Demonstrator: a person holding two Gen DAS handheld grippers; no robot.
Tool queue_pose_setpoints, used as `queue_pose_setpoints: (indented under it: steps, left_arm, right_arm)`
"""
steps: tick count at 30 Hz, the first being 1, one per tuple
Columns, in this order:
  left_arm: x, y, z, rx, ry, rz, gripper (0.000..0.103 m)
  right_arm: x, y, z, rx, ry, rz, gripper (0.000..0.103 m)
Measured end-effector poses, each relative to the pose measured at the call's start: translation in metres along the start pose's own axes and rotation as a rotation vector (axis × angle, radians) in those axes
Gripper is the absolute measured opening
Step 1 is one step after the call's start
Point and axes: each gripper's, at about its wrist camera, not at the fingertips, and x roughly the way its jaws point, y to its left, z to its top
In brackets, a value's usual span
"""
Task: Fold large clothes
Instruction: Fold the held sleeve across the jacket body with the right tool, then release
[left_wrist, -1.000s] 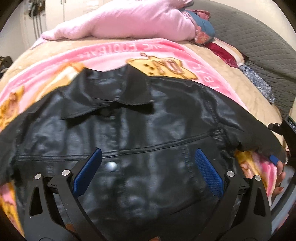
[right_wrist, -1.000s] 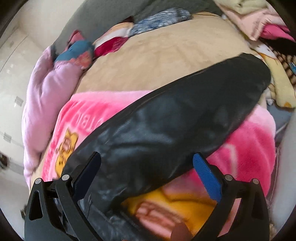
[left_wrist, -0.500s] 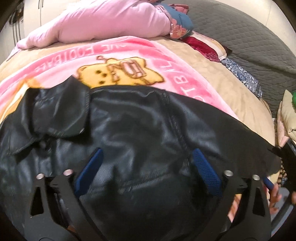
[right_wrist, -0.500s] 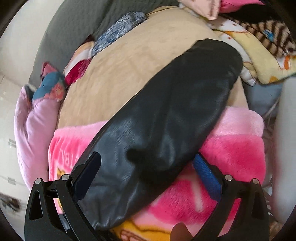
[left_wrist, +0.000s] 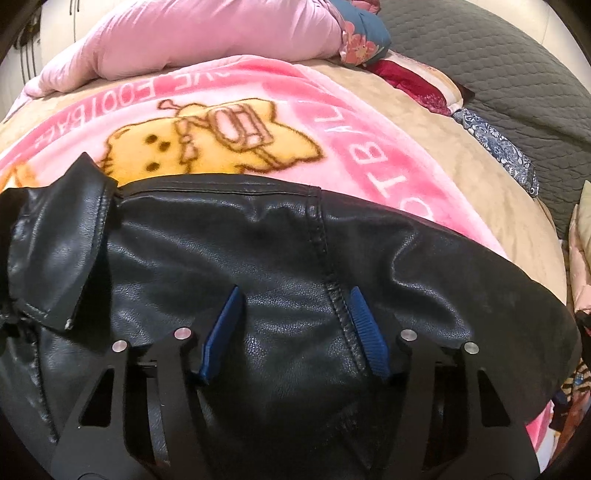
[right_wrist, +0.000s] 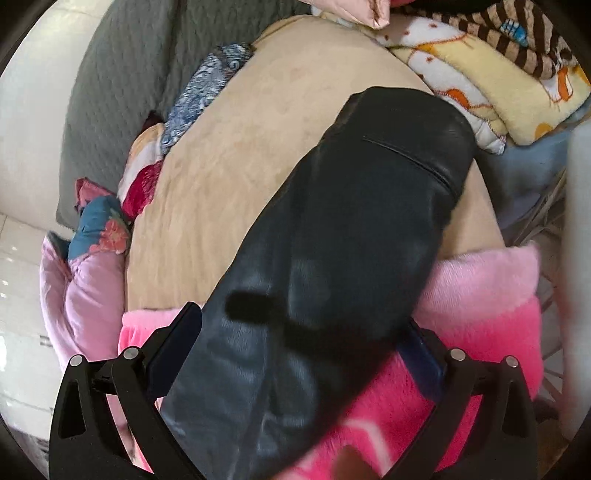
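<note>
Jaws of the left gripper (left_wrist: 293, 328) stand about half open over the black leather jacket (left_wrist: 258, 266), having just been closing from their widest; a fold of the jacket near the shoulder seam lies between the blue pads (left_wrist: 221, 332), and whether they press it cannot be told. The right gripper (right_wrist: 301, 347) has its jaws wide apart, straddling the jacket's sleeve (right_wrist: 362, 206), which runs between the fingers and away toward its cuff; the pads sit beside the leather, not pinching it. The jacket lies spread flat on the bed, on a pink blanket (left_wrist: 369, 158) printed with a yellow bear (left_wrist: 207, 144). Its collar (left_wrist: 62, 236) lies at the left of the left view, and the sleeve's cuff end reaches the tan bedcover (right_wrist: 236, 155) close to the bed's edge. Beyond the jacket's upper edge the blanket and bedcover are bare, giving open room. Farther off, a pink quilt (left_wrist: 192, 33) lies heaped at the head of the bed, folded cloths line the tan cover's far side by a grey quilted cover (left_wrist: 498, 62), and a yellow blanket (right_wrist: 491, 85) crowds the sleeve's far end. Compared with a second ago, the left view has slid from the buttoned front toward the shoulder, and the right view has rolled, so the sleeve now runs steeper.
</note>
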Motion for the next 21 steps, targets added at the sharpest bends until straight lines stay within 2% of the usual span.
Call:
queue_pose_setpoints:
  steps: [2,3,4,5,7,9,11,13,14,16,19,21]
  left_arm:
    - [-0.001,0.001,0.0,0.002,-0.005,-0.006,0.051]
    - [-0.006,0.002,-0.001,0.003,-0.005,-0.019,0.05]
    - [-0.011,0.002,-0.001,-0.005,-0.001,-0.041,0.047]
    - [-0.018,0.002,-0.003,-0.015,-0.004,-0.077,0.047]
    - [-0.032,-0.007,-0.01,0.002,-0.023,-0.137,0.047]
    - [-0.025,-0.022,-0.022,0.036,0.019,-0.163,0.047]
    - [-0.011,-0.026,-0.029,0.059,0.057,-0.144,0.047]
    - [-0.012,-0.013,-0.025,-0.008,0.06,-0.215,0.047]
    - [-0.017,-0.005,-0.023,-0.042,0.056,-0.244,0.047]
    - [-0.035,0.008,-0.021,-0.059,0.032,-0.225,0.049]
    - [-0.068,0.033,-0.022,-0.092,-0.013,-0.229,0.061]
    - [-0.093,0.056,-0.021,-0.138,-0.044,-0.225,0.065]
  right_arm:
    - [0.002,0.003,0.003,-0.007,-0.027,0.026,0.099]
    - [0.002,0.006,0.004,-0.022,-0.041,0.058,0.084]
    - [0.002,0.008,0.006,-0.035,-0.054,0.092,0.046]
    - [0.003,0.008,0.008,-0.033,-0.053,0.122,0.031]
    - [0.003,0.007,0.011,-0.008,-0.046,0.21,0.017]
    - [-0.003,0.016,0.009,-0.035,-0.056,0.271,0.015]
    - [-0.013,0.035,0.003,-0.113,-0.054,0.367,0.013]
    - [-0.027,0.058,-0.007,-0.22,-0.05,0.486,0.013]
    - [-0.034,0.067,-0.011,-0.261,-0.053,0.533,0.013]
    - [-0.055,0.09,-0.024,-0.386,-0.072,0.644,0.013]
    - [-0.079,0.118,-0.048,-0.548,-0.095,0.75,0.013]
    - [-0.095,0.137,-0.073,-0.671,-0.092,0.804,0.013]
